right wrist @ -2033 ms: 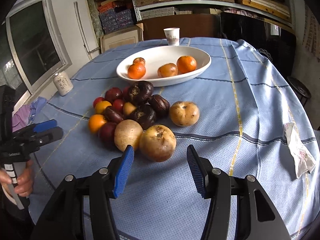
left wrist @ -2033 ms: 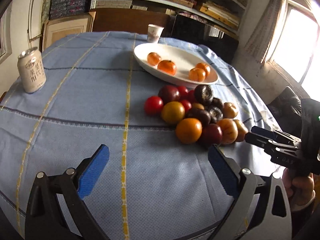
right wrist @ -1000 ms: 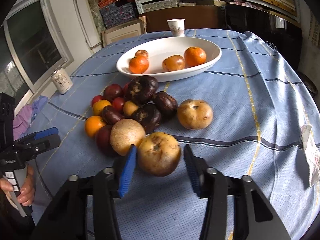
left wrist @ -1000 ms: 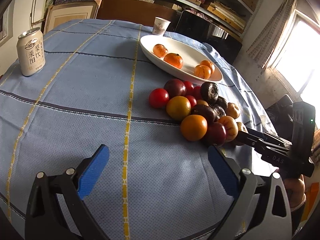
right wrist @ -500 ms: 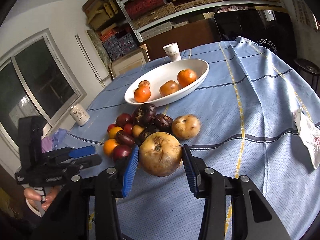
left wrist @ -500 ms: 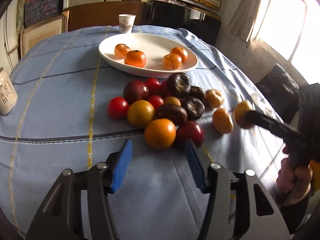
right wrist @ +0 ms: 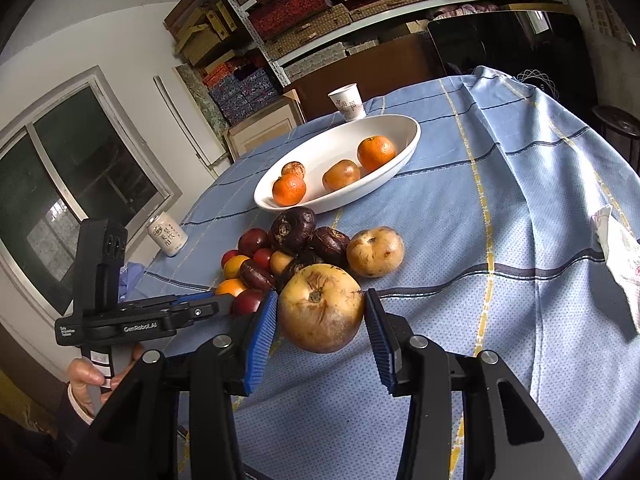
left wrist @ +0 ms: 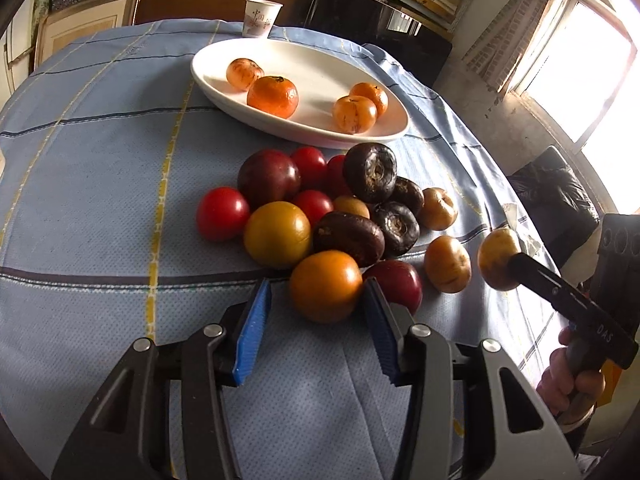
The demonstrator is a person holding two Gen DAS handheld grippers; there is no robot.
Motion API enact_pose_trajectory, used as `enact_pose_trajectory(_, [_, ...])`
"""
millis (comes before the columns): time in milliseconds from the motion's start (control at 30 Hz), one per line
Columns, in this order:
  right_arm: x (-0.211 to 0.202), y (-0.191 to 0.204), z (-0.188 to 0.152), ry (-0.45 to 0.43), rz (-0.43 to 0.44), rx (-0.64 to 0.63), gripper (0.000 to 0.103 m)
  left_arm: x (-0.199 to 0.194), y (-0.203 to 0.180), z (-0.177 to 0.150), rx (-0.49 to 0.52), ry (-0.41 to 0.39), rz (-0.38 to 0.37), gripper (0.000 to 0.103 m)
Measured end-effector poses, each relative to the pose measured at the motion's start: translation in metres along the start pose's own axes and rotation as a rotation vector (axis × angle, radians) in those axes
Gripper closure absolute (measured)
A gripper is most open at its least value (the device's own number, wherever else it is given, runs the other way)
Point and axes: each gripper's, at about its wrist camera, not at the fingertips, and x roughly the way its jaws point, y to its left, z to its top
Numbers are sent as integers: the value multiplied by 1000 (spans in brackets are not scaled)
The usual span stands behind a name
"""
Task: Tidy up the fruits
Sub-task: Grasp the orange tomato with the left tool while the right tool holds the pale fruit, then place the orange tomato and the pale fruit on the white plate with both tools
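A round orange fruit (left wrist: 326,292) lies at the near edge of a pile of red, yellow and dark purple fruits (left wrist: 320,204) on the blue cloth. My left gripper (left wrist: 317,285) reaches around it, jaws closing. A sliver of cloth still shows between the left pad and the fruit. My right gripper (right wrist: 320,314) is shut on a large tan fruit (right wrist: 320,304) held above the table; the left wrist view shows this fruit (left wrist: 496,258) at far right. Behind the pile, a white oval bowl (left wrist: 308,130) holds several tangerines.
A paper cup (left wrist: 262,18) stands behind the bowl. A drink can (right wrist: 168,236) sits at the table's left edge and a crumpled tissue (right wrist: 620,256) at its right. Two more tan fruits (left wrist: 446,264) lie right of the pile. Shelves and windows surround the table.
My left gripper's jaws went from wide to narrow and moved up to the orange fruit. My right gripper closed on the tan fruit and lifted it off the cloth.
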Motion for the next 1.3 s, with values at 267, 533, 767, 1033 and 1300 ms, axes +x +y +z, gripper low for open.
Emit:
enact_pose_trajectory(267, [0,-6,0,2,13,27,58,1,-4,-1,5,1,-4,66])
enact_pose_trajectory(533, [0,1,0,6,-27,-7,58,-30,-6,-11,26,-58,-3,66])
enact_pose_trajectory(767, [-5,26,31,-2,-35,-123,58,-70,-1,36,77,-118,-36,66])
enact_pose_trajectory(1033, [58,44,110,-13,-65,-203,58,-29,6,147,92,-142,36,66])
enact_pose_trajectory(1300, [136,27,143,56,-110,-190,58,54,13,205,83,-36,55,66])
